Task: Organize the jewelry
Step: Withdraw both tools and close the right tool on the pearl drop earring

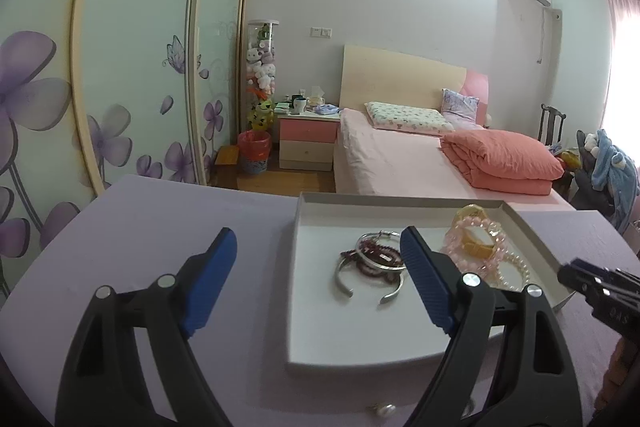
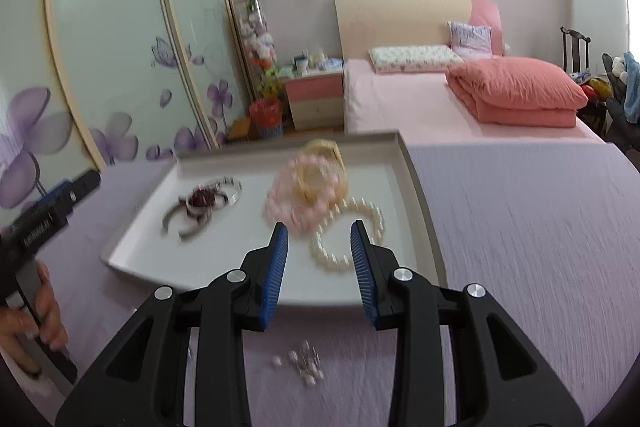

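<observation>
A shallow white tray (image 1: 320, 347) (image 2: 168, 259) sits on a lavender table. It holds silver bangles with a dark red bead bracelet (image 1: 372, 259) (image 2: 204, 203), a pink bead bracelet (image 1: 476, 239) (image 2: 300, 199) around a yellow bangle (image 2: 324, 171), and a white pearl bracelet (image 1: 516, 267) (image 2: 344, 239). My left gripper (image 1: 318, 247) is open and empty, over the tray's left edge. My right gripper (image 2: 319, 235) is open and empty, just above the pearl bracelet. It also shows in the left wrist view (image 1: 592, 283). Small loose pearl pieces (image 2: 304, 359) (image 1: 384, 409) lie on the table in front of the tray.
The lavender tablecloth (image 2: 520, 247) (image 1: 160, 227) surrounds the tray. Behind are a pink bed (image 1: 400, 159), a nightstand (image 1: 308, 139), a red bin (image 1: 254, 151) and a floral wardrobe (image 1: 120, 87). A hand (image 2: 24, 323) holds the left gripper's handle.
</observation>
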Tool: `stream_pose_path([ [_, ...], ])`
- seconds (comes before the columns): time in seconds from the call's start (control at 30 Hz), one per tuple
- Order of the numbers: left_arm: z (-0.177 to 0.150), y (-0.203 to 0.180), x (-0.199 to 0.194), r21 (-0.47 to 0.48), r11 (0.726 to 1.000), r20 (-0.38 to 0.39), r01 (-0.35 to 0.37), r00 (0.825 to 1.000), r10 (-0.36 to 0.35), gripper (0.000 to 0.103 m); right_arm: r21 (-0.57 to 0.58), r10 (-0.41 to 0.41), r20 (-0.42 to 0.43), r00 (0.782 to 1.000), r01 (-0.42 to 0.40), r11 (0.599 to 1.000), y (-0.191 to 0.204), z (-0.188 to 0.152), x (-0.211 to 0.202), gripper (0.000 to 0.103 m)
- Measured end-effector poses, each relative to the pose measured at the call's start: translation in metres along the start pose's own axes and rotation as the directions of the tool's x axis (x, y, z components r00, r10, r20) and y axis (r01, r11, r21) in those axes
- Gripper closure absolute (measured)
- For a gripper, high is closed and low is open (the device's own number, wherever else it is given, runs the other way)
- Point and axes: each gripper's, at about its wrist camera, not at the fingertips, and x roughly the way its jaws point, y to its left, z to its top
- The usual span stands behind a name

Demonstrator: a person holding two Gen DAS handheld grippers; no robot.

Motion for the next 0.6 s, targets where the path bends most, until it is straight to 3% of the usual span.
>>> stream_pose_path([
  [0.2,-0.006,0.0,-0.003,0.013,1.0,-0.005,0.002,1.0,-0.002,0.021,-0.066,0.015,-0.159,0.987,-0.025,0.998,0.004,-0.031,0.006,0.069],
  [0.43,-0.007,-0.003,-0.007,0.013,1.0,-0.013,0.01,1.0,-0.01,0.021,-0.147,-0.029,-0.248,0.968,-0.008,0.989,0.021,-0.05,0.017,0.069],
  [0.47,-0.007,-0.003,-0.009,0.014,1.0,-0.012,0.011,1.0,-0.011,0.021,-0.177,-0.047,-0.229,0.972,0.006,0.984,0.024,-0.052,0.015,0.073],
  [0.5,-0.007,-0.002,-0.01,0.015,1.0,-0.011,0.011,1.0,-0.011,0.021,-0.18,-0.037,-0.228,0.973,-0.005,0.984,0.025,-0.053,0.013,0.087],
  [0.53,-0.007,-0.002,-0.011,0.014,1.0,-0.01,0.011,1.0,-0.011,0.021,-0.167,-0.029,-0.233,0.972,-0.01,0.986,0.025,-0.052,0.012,0.093],
  [0.6,-0.008,-0.001,-0.013,0.011,1.0,-0.011,0.012,1.0,-0.012,0.021,-0.152,-0.032,-0.23,0.973,-0.004,0.988,0.022,-0.055,0.009,0.094],
])
